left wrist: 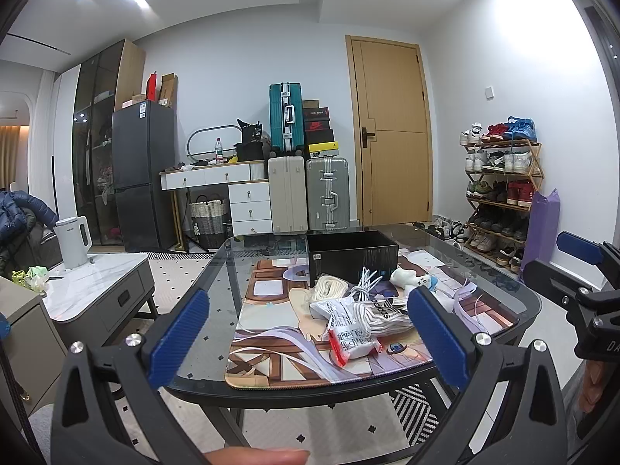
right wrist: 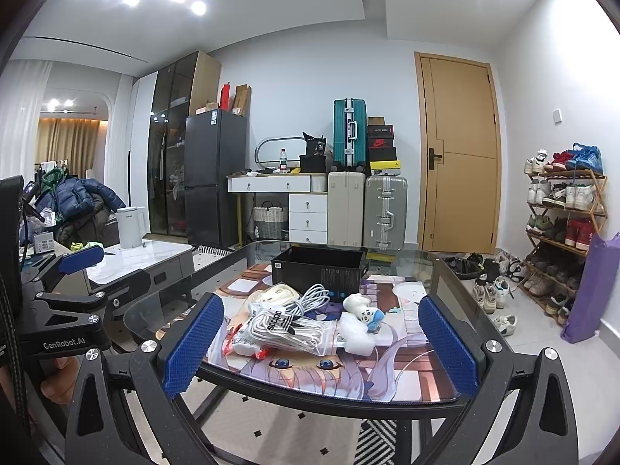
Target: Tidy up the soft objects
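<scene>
Both grippers hover in front of the glass-topped table [right wrist: 445,271], apart from everything on it. The left gripper [left wrist: 310,333] has its blue-padded jaws spread wide and holds nothing; the right gripper [right wrist: 321,345] is equally wide and empty. The soft things lie in a pile on the printed cartoon desk mat [right wrist: 310,379]: a clear bag of white adidas socks [right wrist: 286,325], a white coiled cable [right wrist: 314,296], a small white plush toy [right wrist: 362,306], just in front of the open black box [right wrist: 321,267].

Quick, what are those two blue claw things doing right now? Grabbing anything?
Left gripper: open, holding nothing, short of the pile on the glass table.
Right gripper: open, holding nothing, also short of the pile.
</scene>
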`<state>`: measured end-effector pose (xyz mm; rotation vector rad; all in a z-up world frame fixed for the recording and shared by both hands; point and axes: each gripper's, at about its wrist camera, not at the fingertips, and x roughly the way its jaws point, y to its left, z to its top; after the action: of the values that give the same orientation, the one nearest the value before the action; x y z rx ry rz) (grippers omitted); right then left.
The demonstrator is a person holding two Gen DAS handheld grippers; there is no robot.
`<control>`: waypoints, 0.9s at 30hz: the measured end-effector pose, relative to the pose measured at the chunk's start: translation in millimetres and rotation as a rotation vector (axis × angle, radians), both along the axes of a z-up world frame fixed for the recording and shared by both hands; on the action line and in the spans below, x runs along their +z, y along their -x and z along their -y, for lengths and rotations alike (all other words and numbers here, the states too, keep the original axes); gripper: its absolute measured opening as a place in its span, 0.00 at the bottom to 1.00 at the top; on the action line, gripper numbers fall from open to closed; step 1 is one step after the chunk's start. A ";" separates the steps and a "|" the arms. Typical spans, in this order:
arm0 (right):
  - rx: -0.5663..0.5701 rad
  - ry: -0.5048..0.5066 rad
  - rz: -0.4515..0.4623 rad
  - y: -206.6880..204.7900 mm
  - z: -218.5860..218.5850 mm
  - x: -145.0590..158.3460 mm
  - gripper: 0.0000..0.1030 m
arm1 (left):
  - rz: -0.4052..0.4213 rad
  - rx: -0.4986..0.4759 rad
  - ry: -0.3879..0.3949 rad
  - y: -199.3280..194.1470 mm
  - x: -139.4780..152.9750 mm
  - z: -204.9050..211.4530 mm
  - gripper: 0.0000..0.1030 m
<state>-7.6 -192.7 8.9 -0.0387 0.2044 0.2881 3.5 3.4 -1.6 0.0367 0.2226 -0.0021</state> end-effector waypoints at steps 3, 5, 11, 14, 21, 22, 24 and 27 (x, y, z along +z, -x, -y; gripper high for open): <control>0.000 0.000 0.000 0.3 0.0 -0.1 0.99 | -0.001 0.000 -0.005 -0.2 -0.4 -0.1 1.00; 0.003 0.002 -0.001 -4.2 0.0 -2.2 0.99 | 0.001 -0.001 -0.005 0.0 -0.1 0.1 1.00; 0.002 0.002 -0.001 -4.0 -0.5 -2.5 0.99 | 0.001 0.000 -0.005 0.2 -0.3 0.3 1.00; 0.002 0.001 -0.001 -4.2 -0.2 -2.5 0.99 | -0.001 0.000 -0.004 0.1 -0.2 0.2 1.00; 0.001 0.003 -0.001 -4.6 -0.1 -3.2 0.99 | 0.000 0.000 -0.004 0.2 -0.3 0.2 1.00; 0.002 0.003 -0.002 -4.7 -0.1 -3.1 0.99 | 0.000 0.000 -0.003 0.3 -0.3 0.1 1.00; 0.002 0.003 -0.003 -4.7 -0.1 -3.0 0.99 | 0.002 0.000 -0.004 0.5 0.0 0.6 1.00; 0.003 0.003 -0.002 -4.7 0.3 -3.2 0.99 | 0.001 0.000 -0.004 0.6 0.1 0.7 1.00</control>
<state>-2.9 -193.0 5.7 -0.0418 0.2070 0.2906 2.9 2.7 -1.5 0.0408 0.2212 -0.0021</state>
